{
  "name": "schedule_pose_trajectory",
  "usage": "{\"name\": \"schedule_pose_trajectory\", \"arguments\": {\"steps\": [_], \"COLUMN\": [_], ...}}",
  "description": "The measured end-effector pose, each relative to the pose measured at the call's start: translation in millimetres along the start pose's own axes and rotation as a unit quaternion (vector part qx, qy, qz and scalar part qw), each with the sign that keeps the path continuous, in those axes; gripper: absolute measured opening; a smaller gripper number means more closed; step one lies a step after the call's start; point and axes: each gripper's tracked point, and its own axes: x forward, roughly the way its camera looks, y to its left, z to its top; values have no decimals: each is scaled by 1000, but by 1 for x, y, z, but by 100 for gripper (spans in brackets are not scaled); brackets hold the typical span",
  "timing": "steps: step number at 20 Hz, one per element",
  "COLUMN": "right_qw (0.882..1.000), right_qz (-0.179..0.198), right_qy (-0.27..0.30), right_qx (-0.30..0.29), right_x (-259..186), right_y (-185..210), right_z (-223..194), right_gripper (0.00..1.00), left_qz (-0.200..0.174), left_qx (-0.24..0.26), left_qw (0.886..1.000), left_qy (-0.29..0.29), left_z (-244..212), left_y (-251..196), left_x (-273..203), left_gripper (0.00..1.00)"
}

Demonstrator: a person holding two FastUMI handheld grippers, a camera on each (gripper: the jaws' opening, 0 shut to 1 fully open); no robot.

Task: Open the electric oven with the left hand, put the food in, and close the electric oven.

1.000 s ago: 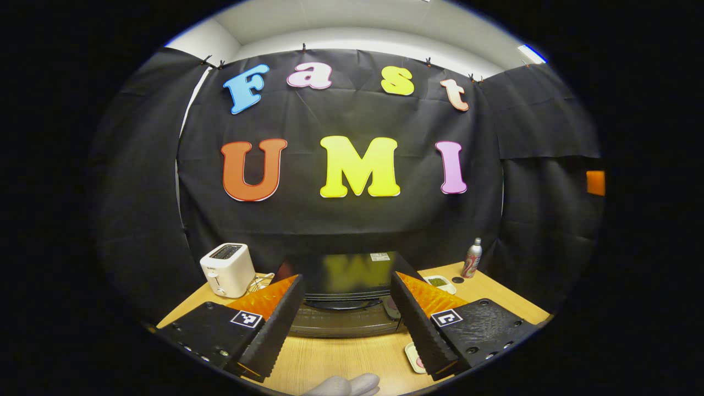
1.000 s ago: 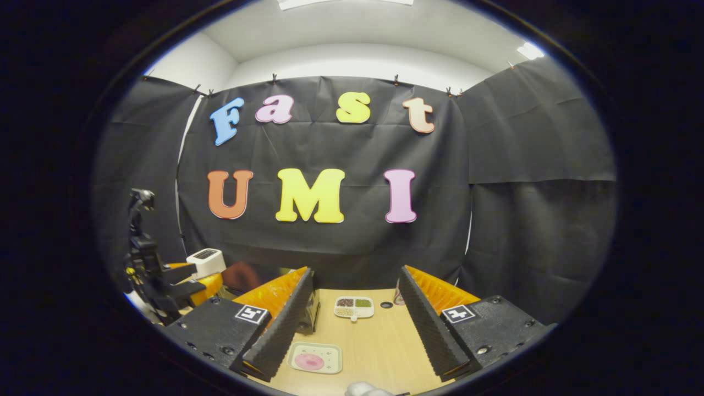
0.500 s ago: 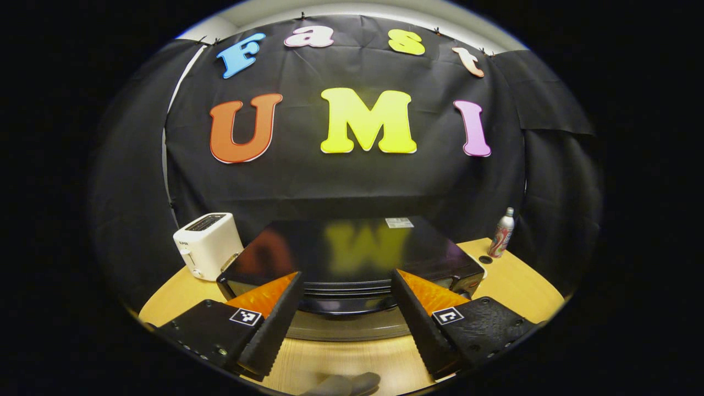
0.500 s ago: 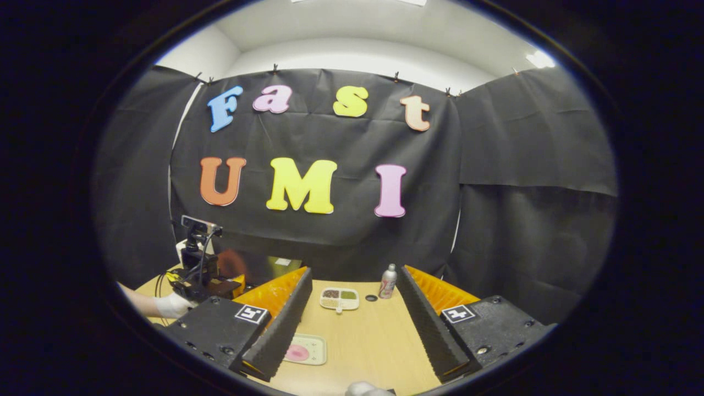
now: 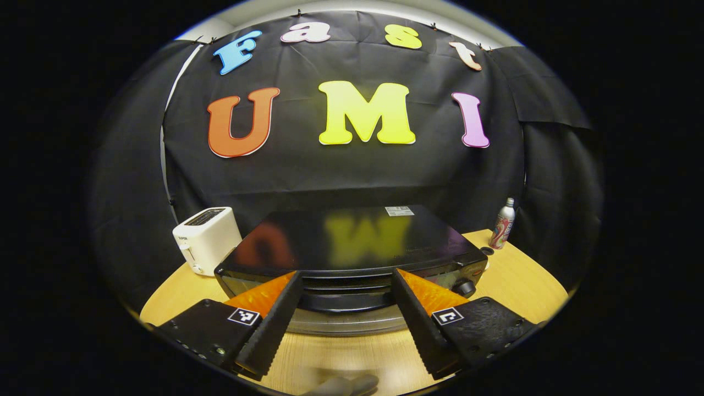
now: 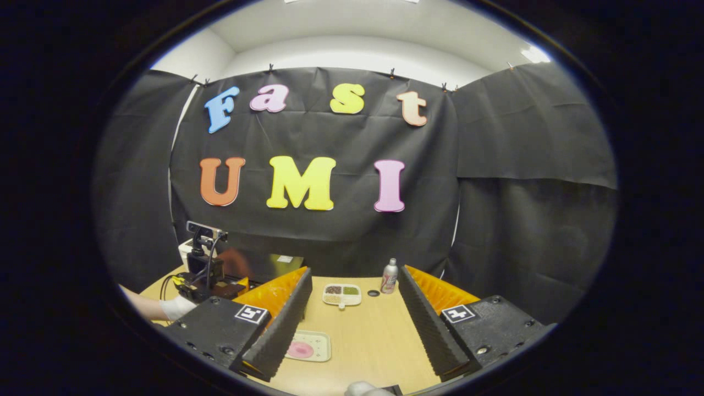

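The black electric oven (image 5: pixel 352 242) sits on the wooden table (image 5: pixel 511 280), its door shut and its dark handle (image 5: pixel 344 300) straight ahead in the left gripper view. My left gripper (image 5: pixel 344 286) is open, its fingers spread to either side of the handle, just short of it. In the right gripper view my right gripper (image 6: pixel 355 280) is open and empty above the table. The food, a pink round piece on a pale tray (image 6: pixel 309 346), lies just below its left finger. The left gripper (image 6: pixel 206 269) and a gloved hand (image 6: pixel 173 307) show far left.
A white toaster (image 5: pixel 206 240) stands left of the oven. A metal can (image 5: pixel 502 224) and its small lid stand at the right back. A divided dish of grains (image 6: pixel 341 294) and the can (image 6: pixel 389 276) lie ahead in the right gripper view. Black cloth walls enclose the table.
The left gripper has dropped and moved in toward the oven's front, so the oven looms larger. The right gripper has shifted a little; the can and dish have come into view.
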Motion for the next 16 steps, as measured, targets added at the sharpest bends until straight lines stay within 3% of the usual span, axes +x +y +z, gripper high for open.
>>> {"name": "schedule_pose_trajectory", "arguments": {"steps": [16], "right_qw": [1000], "right_qz": [12], "right_qy": [23], "right_qx": [1], "right_x": [-35], "right_y": [16], "right_z": [-23], "right_gripper": [97], "left_qz": [-6], "left_qx": [-5], "left_qw": [998], "left_qy": [59], "left_z": [-92], "left_y": [-9], "left_x": [-84], "left_gripper": [98]}}
